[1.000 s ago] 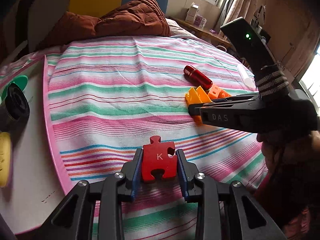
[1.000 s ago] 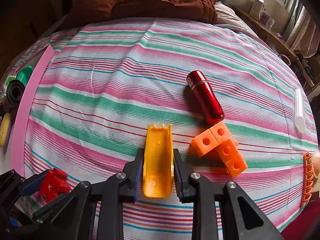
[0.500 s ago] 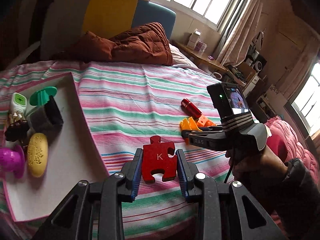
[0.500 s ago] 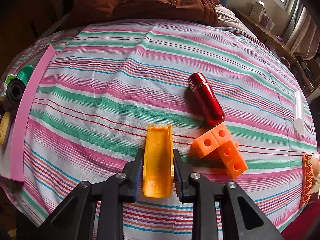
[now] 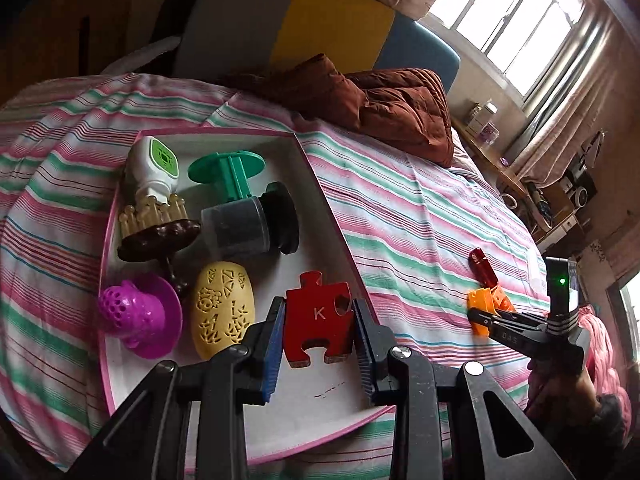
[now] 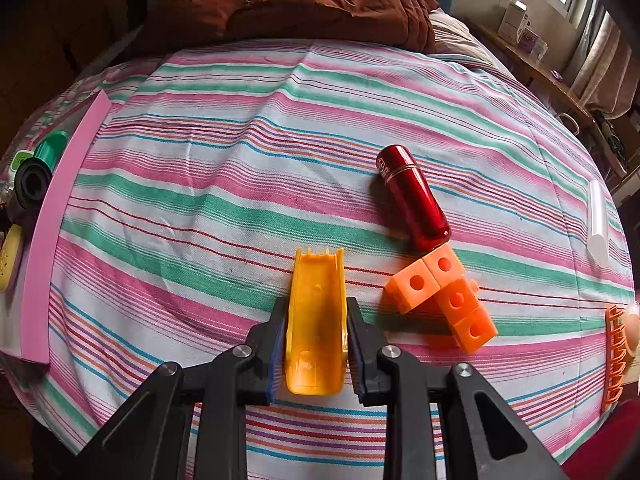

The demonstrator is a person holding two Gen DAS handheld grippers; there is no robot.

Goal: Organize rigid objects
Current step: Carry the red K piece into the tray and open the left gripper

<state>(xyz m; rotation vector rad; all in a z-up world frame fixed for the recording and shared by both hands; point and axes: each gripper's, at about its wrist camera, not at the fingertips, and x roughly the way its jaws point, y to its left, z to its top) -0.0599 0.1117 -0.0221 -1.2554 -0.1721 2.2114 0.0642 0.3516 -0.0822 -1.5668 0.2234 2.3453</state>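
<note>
My left gripper (image 5: 319, 322) is shut on a red puzzle piece (image 5: 318, 317) marked K and holds it above the white tray with a pink rim (image 5: 332, 216). My right gripper (image 6: 317, 320) is shut on a yellow plastic chute piece (image 6: 317, 320), low over the striped bedspread. It also shows in the left wrist view (image 5: 480, 312) at the right. A red metal cylinder (image 6: 412, 197) and joined orange cubes (image 6: 444, 300) lie just right of the yellow piece.
The tray holds a green spool (image 5: 230, 168), a black-capped jar (image 5: 248, 230), a yellow oval (image 5: 222, 316), a purple strainer (image 5: 138, 316), a white-green device (image 5: 154, 166) and a brown brush (image 5: 160, 228). A clear tube (image 6: 597, 216) and orange comb (image 6: 614, 356) lie far right. A brown quilt (image 6: 320, 4) lies behind.
My left gripper has swung left with the red puzzle piece, from over the bedspread to over the tray. The right gripper and yellow piece have hardly moved.
</note>
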